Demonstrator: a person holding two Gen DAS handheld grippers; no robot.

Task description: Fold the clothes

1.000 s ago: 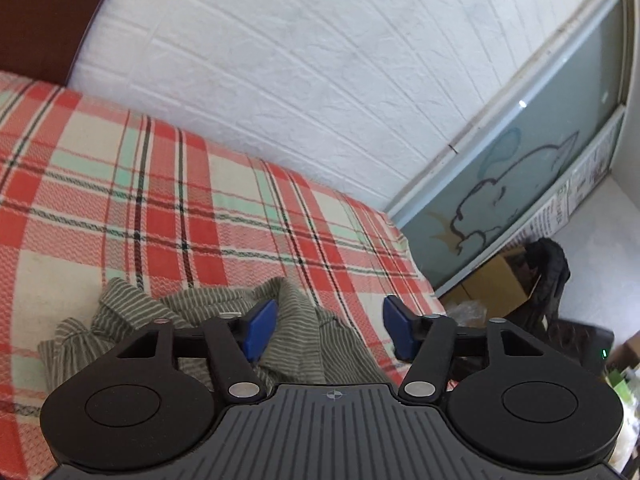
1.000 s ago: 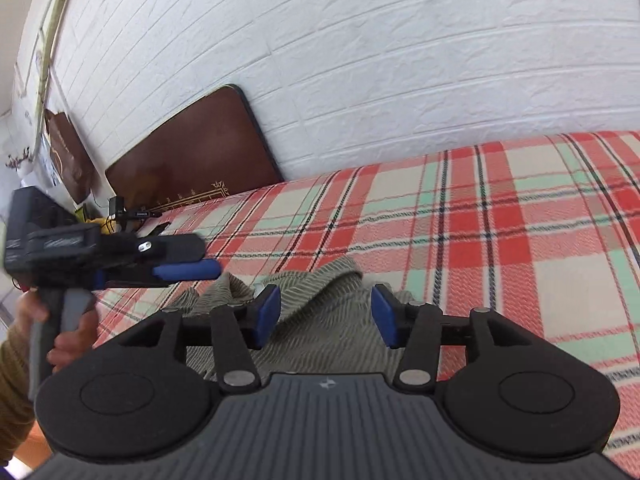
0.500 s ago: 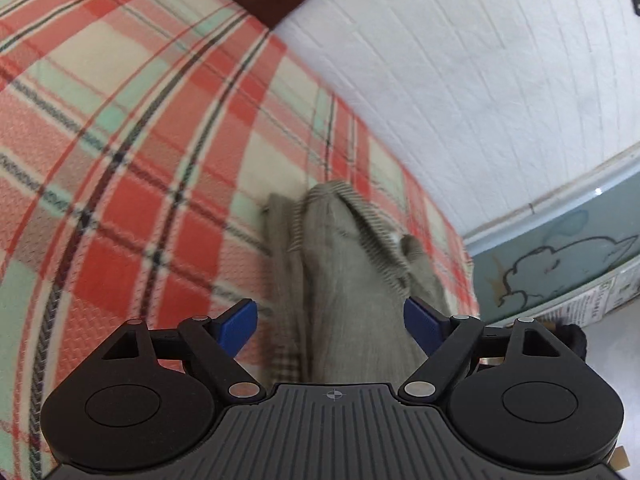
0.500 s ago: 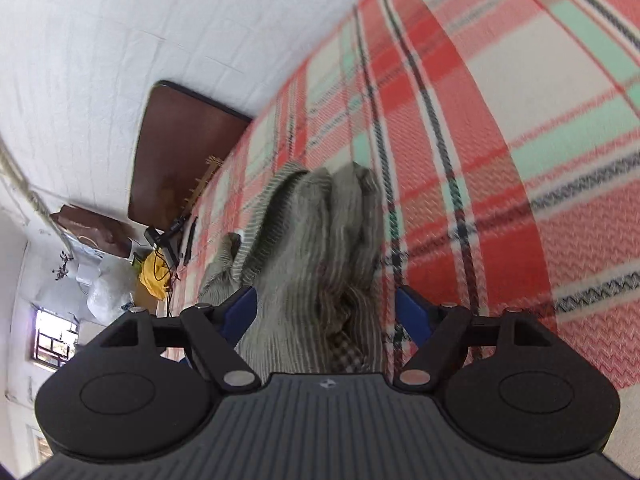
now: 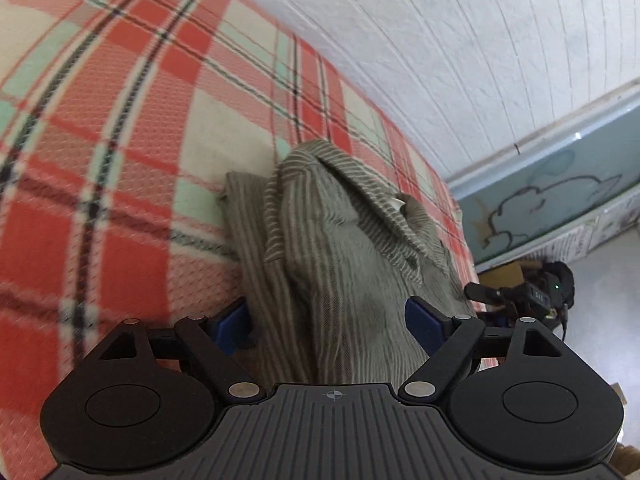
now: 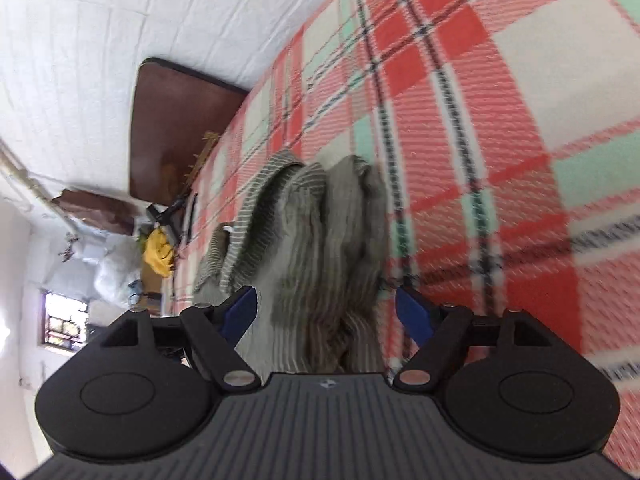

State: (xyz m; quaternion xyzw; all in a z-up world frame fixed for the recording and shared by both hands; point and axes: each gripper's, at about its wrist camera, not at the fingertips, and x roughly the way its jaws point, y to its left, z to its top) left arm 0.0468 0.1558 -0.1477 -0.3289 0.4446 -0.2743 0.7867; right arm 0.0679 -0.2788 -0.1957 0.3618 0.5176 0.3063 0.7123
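Olive striped shirt (image 5: 340,264) lies bunched in a loose ridge on the red plaid blanket (image 5: 120,128), reaching between both sets of fingers. Your left gripper (image 5: 326,326) and right gripper (image 6: 326,314) both stand wide with blue pads clear of the cloth, gripping nothing. Expect it to be light, soft and floppy; pinch a seam or collar edge, not the loose middle, or layers will likely slip.

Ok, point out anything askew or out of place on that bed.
The striped shirt lies bunched in a rumpled ridge on the plaid blanket, collar flopped sideways, not flat. Nothing looks spilled or damaged.
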